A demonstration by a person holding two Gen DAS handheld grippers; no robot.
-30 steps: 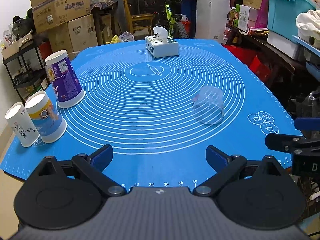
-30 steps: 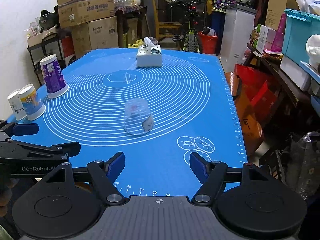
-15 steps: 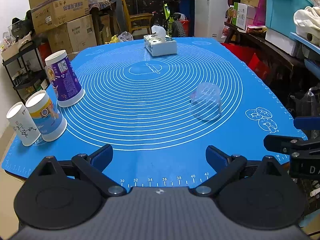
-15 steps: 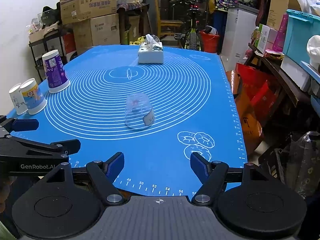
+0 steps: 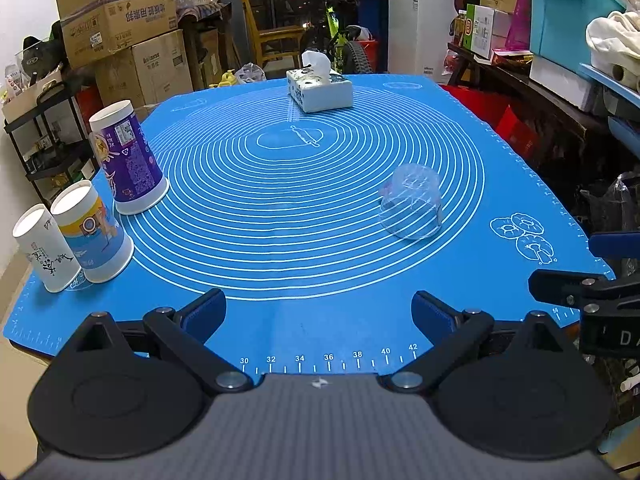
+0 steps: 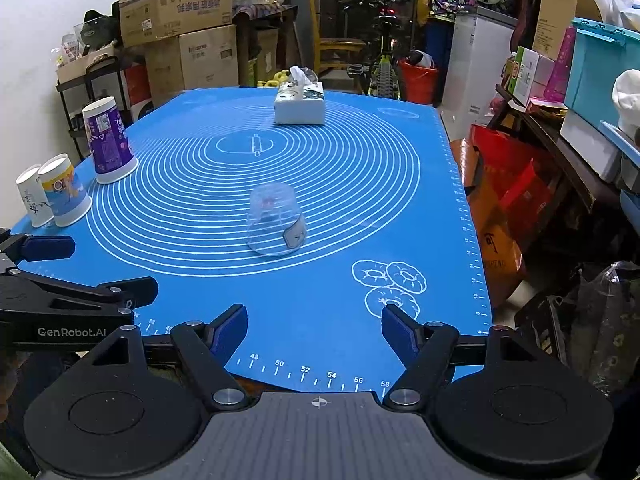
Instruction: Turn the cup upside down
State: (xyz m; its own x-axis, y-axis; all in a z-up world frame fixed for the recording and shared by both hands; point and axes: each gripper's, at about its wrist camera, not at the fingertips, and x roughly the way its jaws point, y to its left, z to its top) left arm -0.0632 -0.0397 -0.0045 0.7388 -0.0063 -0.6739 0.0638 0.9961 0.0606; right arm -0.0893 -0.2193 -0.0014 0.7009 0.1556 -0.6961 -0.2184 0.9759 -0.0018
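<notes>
A clear plastic cup [image 5: 412,204] stands upside down, mouth on the blue mat [image 5: 320,208], right of the mat's middle; it also shows in the right wrist view [image 6: 275,224] with a small label near its rim. My left gripper [image 5: 319,312] is open and empty, low at the mat's near edge, well short of the cup. My right gripper [image 6: 314,330] is open and empty, also at the near edge, with the cup ahead and slightly left.
Three paper cups stand upside down at the left: purple [image 5: 127,158], yellow-blue [image 5: 94,232], white [image 5: 46,248]. A tissue box [image 5: 320,90] sits at the far side. Boxes, a bicycle and bins crowd around the table; red bags [image 6: 504,184] lie right.
Both grippers have drawn back toward the mat's near edge, so more of its ruler shows. The clear cup has not moved.
</notes>
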